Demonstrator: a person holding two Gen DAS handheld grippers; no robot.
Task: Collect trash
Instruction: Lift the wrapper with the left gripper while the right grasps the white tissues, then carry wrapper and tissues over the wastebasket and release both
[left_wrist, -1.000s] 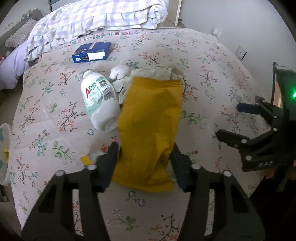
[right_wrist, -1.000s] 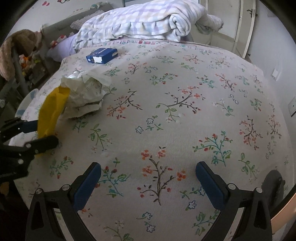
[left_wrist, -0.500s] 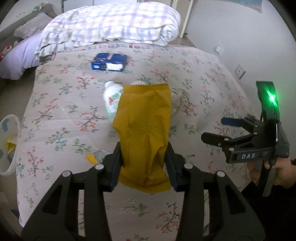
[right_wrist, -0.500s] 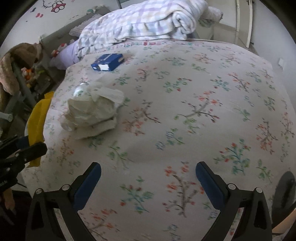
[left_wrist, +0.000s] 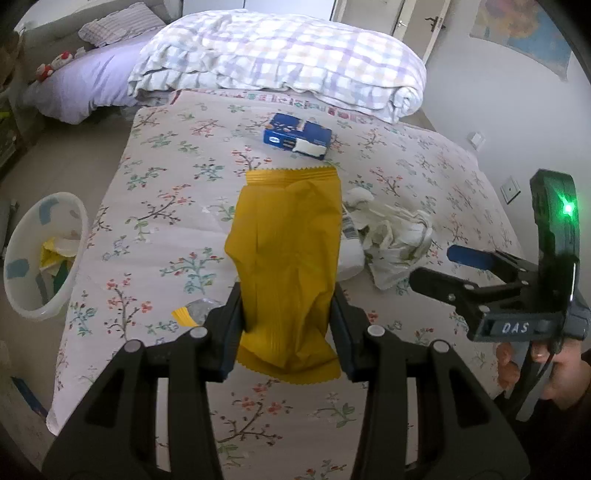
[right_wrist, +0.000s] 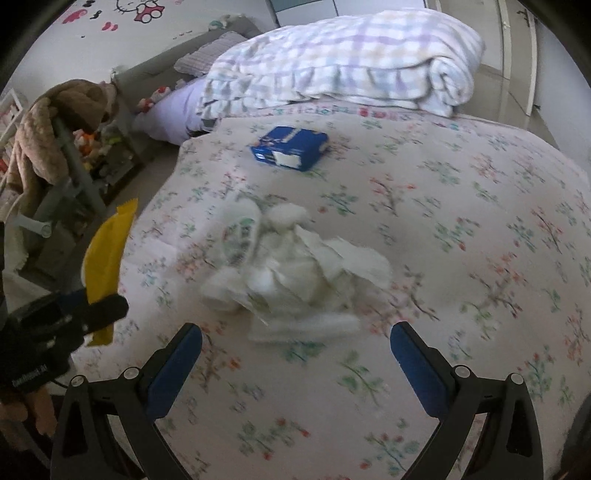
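Yellow wrapper (left_wrist: 286, 258) in left claw (left_wrist: 286, 325)

The yellow snack wrapper (left_wrist: 288, 258) hangs crumpled above the bed. The white bottle (right_wrist: 238, 232) lies on its side beside crumpled white tissues (right_wrist: 314, 269). The blue box (left_wrist: 297, 138) lies farther back.

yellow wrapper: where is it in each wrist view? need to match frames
Left wrist: yellow wrapper at centre, clamped flat-on in the left gripper, lifted off the bed.
Right wrist: far left edge, seen edge-on as a thin yellow strip, held in the left gripper.
Shared landmark: blue box on the floral bedspread, just before the rolled checked quilt.
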